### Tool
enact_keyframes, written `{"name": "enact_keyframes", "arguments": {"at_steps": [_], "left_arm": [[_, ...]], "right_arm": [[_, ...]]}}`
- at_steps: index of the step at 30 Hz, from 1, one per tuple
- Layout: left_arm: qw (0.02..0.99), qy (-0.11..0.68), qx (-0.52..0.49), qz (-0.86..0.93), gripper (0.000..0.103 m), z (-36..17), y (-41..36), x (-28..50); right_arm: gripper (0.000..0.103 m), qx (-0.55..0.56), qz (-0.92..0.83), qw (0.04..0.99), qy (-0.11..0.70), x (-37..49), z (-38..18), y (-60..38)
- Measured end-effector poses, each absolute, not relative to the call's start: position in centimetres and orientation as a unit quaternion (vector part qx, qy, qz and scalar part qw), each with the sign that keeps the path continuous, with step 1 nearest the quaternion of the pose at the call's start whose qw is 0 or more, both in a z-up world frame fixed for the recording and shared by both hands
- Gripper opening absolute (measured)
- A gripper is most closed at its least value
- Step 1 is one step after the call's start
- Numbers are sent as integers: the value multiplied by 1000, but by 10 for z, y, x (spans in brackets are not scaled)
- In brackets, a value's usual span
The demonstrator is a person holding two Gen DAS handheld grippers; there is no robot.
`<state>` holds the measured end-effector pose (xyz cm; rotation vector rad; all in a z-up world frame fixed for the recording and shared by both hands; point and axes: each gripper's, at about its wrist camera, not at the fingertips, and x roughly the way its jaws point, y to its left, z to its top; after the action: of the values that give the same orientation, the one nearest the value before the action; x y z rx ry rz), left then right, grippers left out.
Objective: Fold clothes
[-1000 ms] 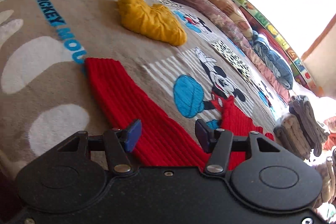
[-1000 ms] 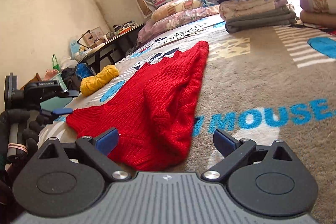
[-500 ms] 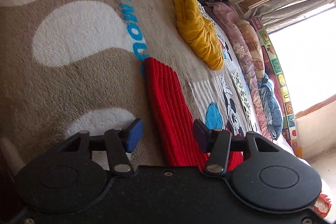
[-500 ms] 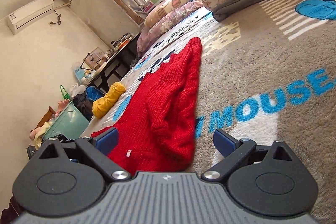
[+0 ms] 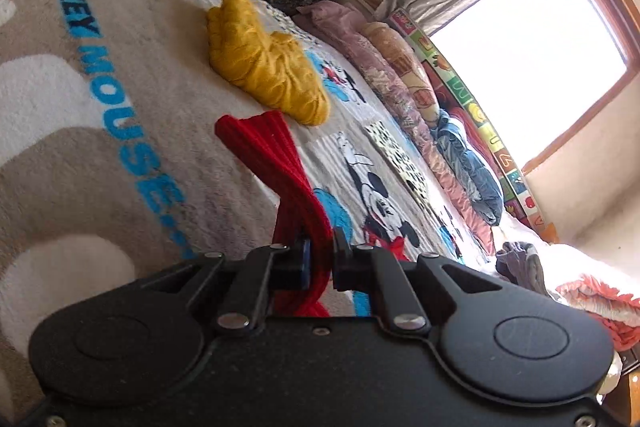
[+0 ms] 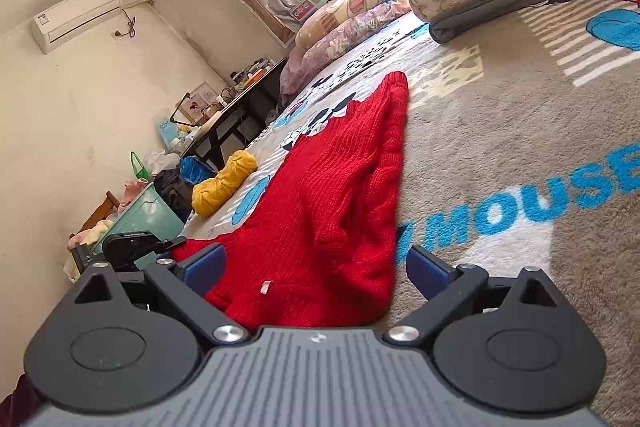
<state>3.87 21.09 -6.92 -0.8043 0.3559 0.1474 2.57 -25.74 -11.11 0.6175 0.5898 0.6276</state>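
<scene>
- Grey plush cartoon-print blanket (image 6: pixel 500 131) fills most of both views.
- Red ribbed knit sweater (image 6: pixel 336 195) lies spread at centre of the right wrist view; one bunched edge rises to lower centre of the left wrist view.
- Crumpled yellow knit garment (image 5: pixel 264 67) sits upper centre, apart from the sweater.
- Left gripper (image 5: pixel 320 259): jaws clamped narrow on the sweater edge.
- Right gripper (image 6: pixel 316 267): jaws spread wide, straddling the sweater's near end, gripping nothing.

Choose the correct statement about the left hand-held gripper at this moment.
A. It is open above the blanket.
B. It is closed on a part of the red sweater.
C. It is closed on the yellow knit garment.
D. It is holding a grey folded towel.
B: in the left wrist view the left hand-held gripper has its jaws closed on a bunched strip of the red sweater.
</scene>
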Motion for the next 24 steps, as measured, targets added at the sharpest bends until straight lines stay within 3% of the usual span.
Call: {"name": "enact_keyframes", "arguments": {"at_steps": [6, 24], "left_arm": [[941, 175, -291, 0, 7, -52, 140, 52], [972, 193, 20, -134, 7, -80, -29, 67]], "right_arm": [[90, 302, 307, 860, 274, 26, -110, -258], [83, 404, 294, 822, 274, 56, -117, -265]]}}
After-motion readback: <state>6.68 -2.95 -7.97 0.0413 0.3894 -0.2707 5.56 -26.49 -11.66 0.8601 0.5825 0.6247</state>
